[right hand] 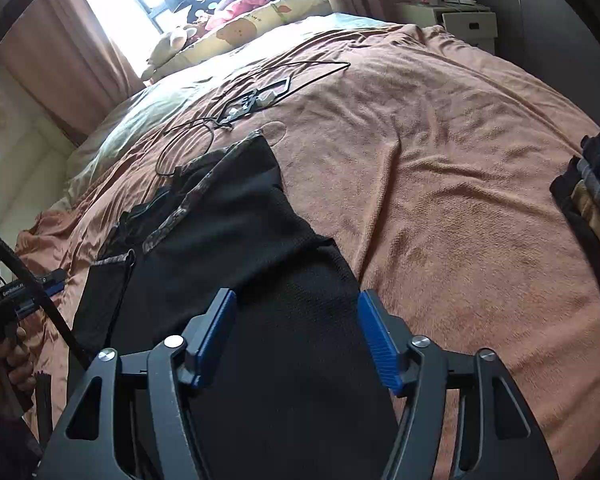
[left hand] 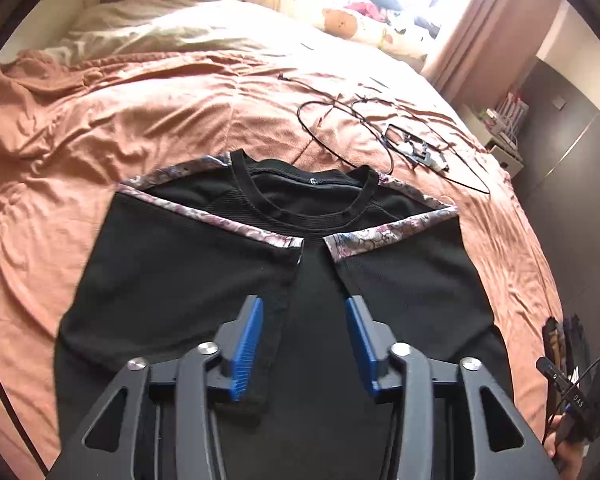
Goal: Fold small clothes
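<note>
A black shirt (left hand: 204,280) with floral-trimmed shoulders lies flat on the salmon bedspread (left hand: 100,120), collar pointing away and both sleeves folded in over its chest. My left gripper (left hand: 304,304) hovers open over the shirt's middle, its left blue pad (left hand: 248,344) beside the folded left sleeve's hem, and nothing sits between the pads. In the right wrist view the same shirt (right hand: 240,220) runs away to the upper left. My right gripper (right hand: 296,296) stands open above the shirt's lower right part, near its side edge, holding nothing.
Black cables and a small black frame (left hand: 412,148) lie on the bed beyond the collar. Pillows and plush toys (left hand: 340,20) are at the head. A pile of dark clothes (right hand: 592,192) sits at the bed's right edge. A white cabinet (right hand: 460,20) stands beside the bed.
</note>
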Tool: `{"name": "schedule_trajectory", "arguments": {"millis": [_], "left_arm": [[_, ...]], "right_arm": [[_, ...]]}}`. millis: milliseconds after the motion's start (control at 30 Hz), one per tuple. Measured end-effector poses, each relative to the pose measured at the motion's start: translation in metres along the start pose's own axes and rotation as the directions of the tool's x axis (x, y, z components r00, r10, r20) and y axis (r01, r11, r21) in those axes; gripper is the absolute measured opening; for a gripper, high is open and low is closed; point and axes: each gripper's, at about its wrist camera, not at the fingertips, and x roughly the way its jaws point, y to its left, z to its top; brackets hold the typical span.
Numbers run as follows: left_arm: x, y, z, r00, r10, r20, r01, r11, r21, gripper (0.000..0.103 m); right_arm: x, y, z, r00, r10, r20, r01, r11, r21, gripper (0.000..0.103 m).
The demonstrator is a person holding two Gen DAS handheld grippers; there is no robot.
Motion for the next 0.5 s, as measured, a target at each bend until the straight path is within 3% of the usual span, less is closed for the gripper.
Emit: {"name": "schedule_trajectory", "arguments": {"millis": [67,133,300,367,500], "left_arm": [[-0.024,0.005,-0.01,1.0,-0.001,0.03,0.001,1.0,0.004,0.07],[-0.046,0.01,-0.018,0.999,-0.007,0.054,0.007,1.0,0.009,0.077],[-0.104,0.022,-0.043,0.995,-0.026,0.101,0.023,0.999,0.038,0.086],[-0.127,0.028,-0.055,0.992,-0.033,0.123,0.028,0.999,0.043,0.089],[-0.167,0.038,-0.081,0.984,-0.035,0.174,0.021,0.997,0.08,0.09]], "right_arm": [[-0.018,0.006,-0.007,1.0,-0.01,0.007,0.01,1.0,-0.023,0.082],[-0.037,0.012,-0.013,1.0,-0.023,0.009,0.024,0.999,-0.048,0.084],[-0.086,0.024,-0.026,1.0,-0.007,0.018,0.009,0.996,-0.087,0.091],[-0.106,0.026,-0.031,1.0,0.005,0.025,-0.002,0.995,-0.102,0.103],[-0.142,0.026,-0.042,0.999,0.007,0.053,0.0,0.993,-0.12,0.103]]}}
